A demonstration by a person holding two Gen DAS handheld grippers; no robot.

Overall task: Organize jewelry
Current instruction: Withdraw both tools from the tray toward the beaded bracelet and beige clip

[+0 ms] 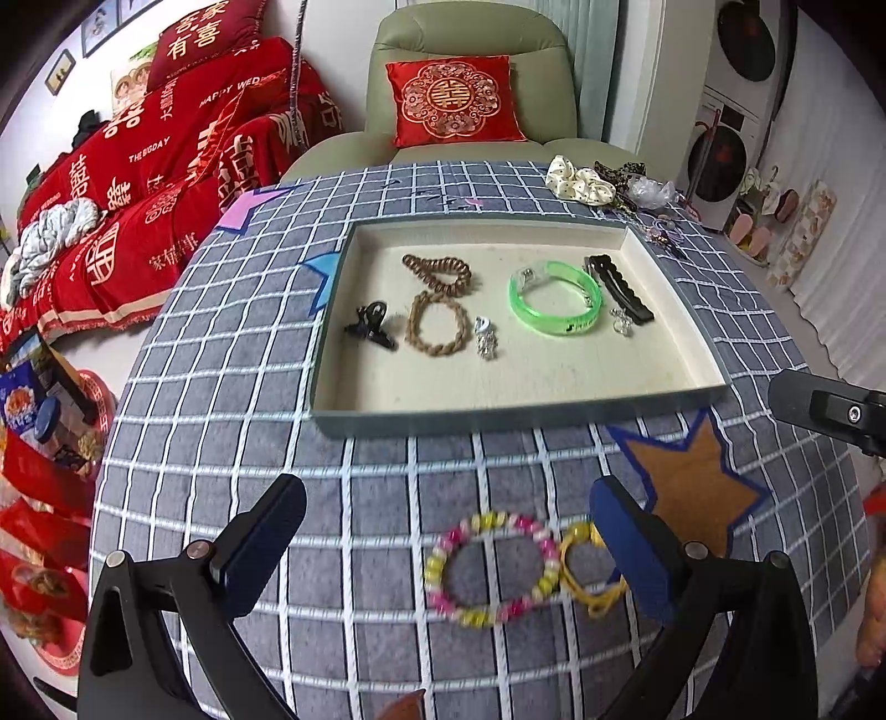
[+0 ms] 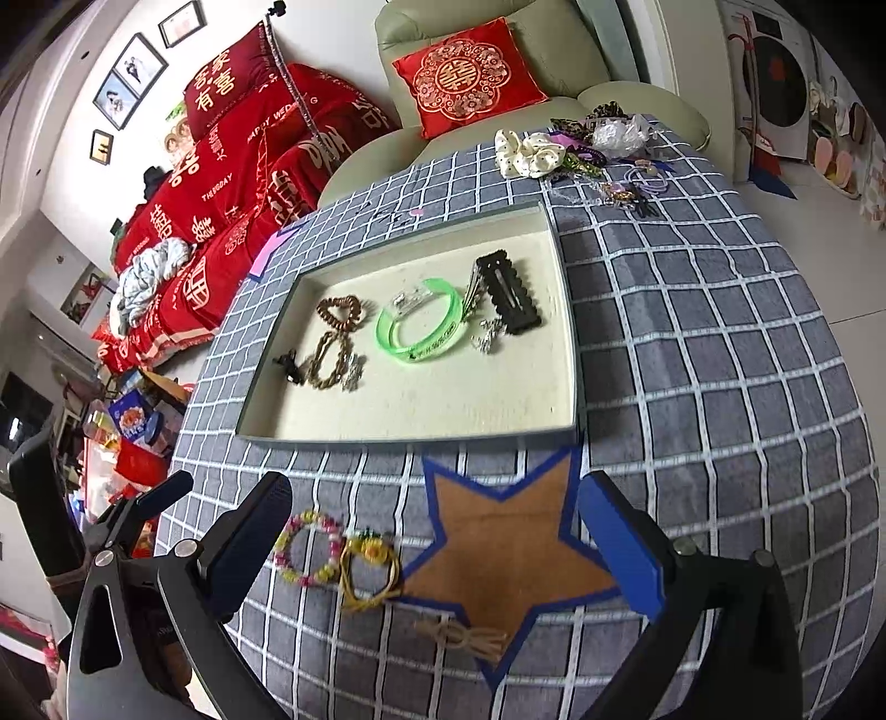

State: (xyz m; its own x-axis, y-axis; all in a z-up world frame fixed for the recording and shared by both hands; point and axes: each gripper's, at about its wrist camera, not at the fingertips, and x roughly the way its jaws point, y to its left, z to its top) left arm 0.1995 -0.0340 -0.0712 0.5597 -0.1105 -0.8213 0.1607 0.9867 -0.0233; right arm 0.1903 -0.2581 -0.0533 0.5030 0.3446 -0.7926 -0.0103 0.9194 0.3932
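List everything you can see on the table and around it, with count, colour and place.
tray: 1, grey-green, cream inside, table centre
green bangle: 1, in tray
brown hair ties: 2, in tray, left
black claw clip: 1, in tray, far left
black barrette: 1, in tray, right
silver charms: 2, in tray
beaded bracelet: 1, pink-yellow, near edge
yellow hair tie: 1, beside bracelet
brown star: 1, blue-edged, on cloth
scrunchie pile: mixed, far corner
armchair: 1, green, behind table
left gripper: open
right gripper: open
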